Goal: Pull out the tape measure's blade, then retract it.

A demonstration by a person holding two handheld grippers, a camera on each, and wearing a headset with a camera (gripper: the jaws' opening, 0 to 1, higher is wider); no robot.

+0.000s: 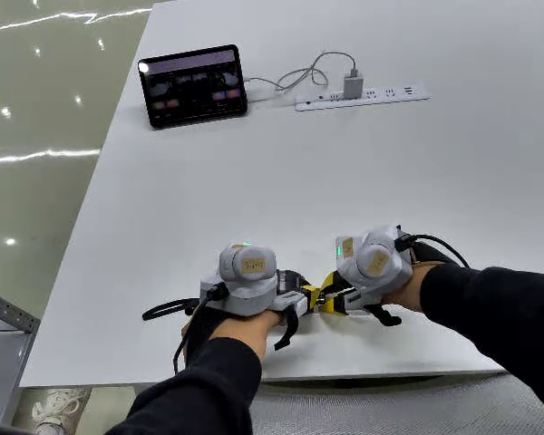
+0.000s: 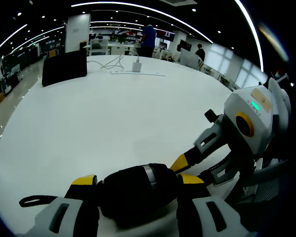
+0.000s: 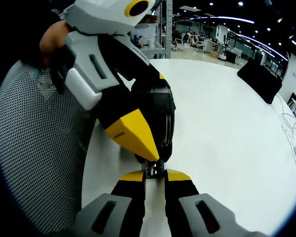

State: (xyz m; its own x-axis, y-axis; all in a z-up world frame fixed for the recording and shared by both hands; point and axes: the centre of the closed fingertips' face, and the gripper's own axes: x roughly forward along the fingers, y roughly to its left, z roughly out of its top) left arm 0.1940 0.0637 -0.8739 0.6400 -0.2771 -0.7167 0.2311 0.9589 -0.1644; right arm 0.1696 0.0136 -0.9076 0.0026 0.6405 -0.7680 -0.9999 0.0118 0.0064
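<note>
While the white table (image 1: 344, 163) is carrying a dark tablet (image 1: 193, 85) and a power strip (image 1: 363, 94) at its far side, the work is taking place close to its near edge, where the two tools are meeting tip to tip.

The left hand-held gripper (image 2: 138, 180) is clamping the tape measure (image 3: 160, 111), a black case, with a yellow-tipped jaw pressing on each flank and the case sitting low over the table. The case's black wrist strap (image 2: 32, 201) is trailing off to one side.

The right hand-held gripper (image 3: 154, 175) is facing it from the opposite side. Its jaws are pressing together on the small metal end hook (image 3: 153, 168) of the blade, right at the mouth of the case. Almost no blade is showing between hook and case.

By my reading, the pull-out step is only just beginning: both grips are looking set, but the blade is not yet drawn. The next move is calling for the left tool to be anchoring the case while the right one is drawing straight away along the blade's line, pinching firmly enough that the thin hook is not slipping free.
</note>
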